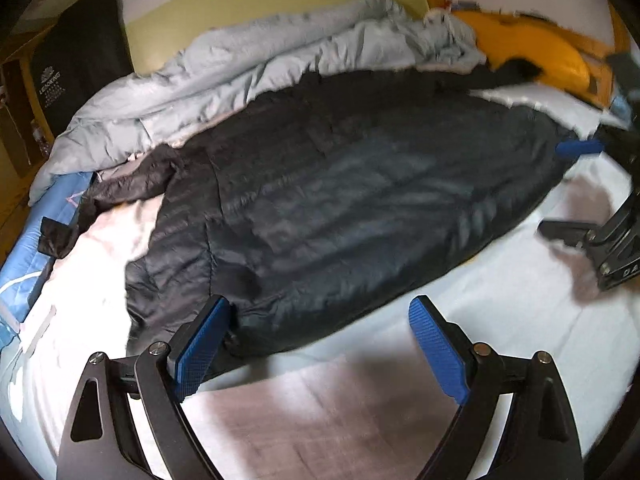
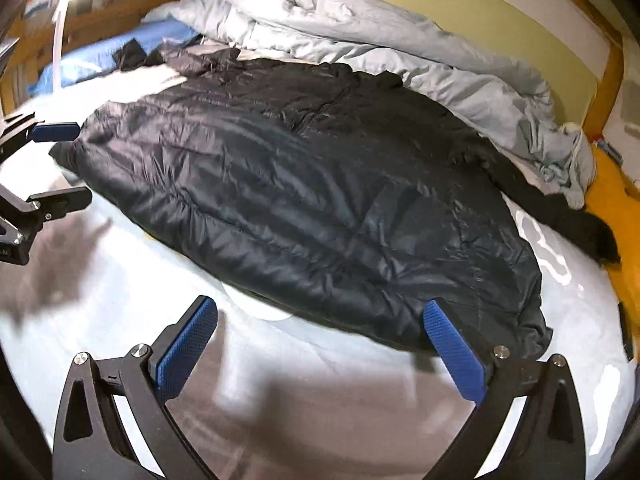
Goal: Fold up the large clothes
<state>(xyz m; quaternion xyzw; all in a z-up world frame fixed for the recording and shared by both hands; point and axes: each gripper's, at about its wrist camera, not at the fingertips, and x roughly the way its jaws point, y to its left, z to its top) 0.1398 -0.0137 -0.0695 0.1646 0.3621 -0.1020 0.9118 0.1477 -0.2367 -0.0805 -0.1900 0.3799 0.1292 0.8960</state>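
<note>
White bedsheet (image 1: 500,320) carries black puffer jacket (image 1: 340,200) at centre, grey duvet (image 1: 240,60) bunched at 12 o'clock. Left gripper (image 1: 320,344) spread wide at jacket's near hem; right gripper (image 2: 320,344) likewise wide, empty.

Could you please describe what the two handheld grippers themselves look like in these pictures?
Both the left gripper and right gripper match: black metal linkage arms with triangular cut-outs and silver pivot screws, ending in flat fingers with blue textured pads. No cables or sleeves show.

A black puffer jacket (image 1: 340,200) lies spread on the white sheet (image 1: 500,300), left gripper (image 1: 320,344) fingers (image 1: 438,350) apart at its hem.
</note>
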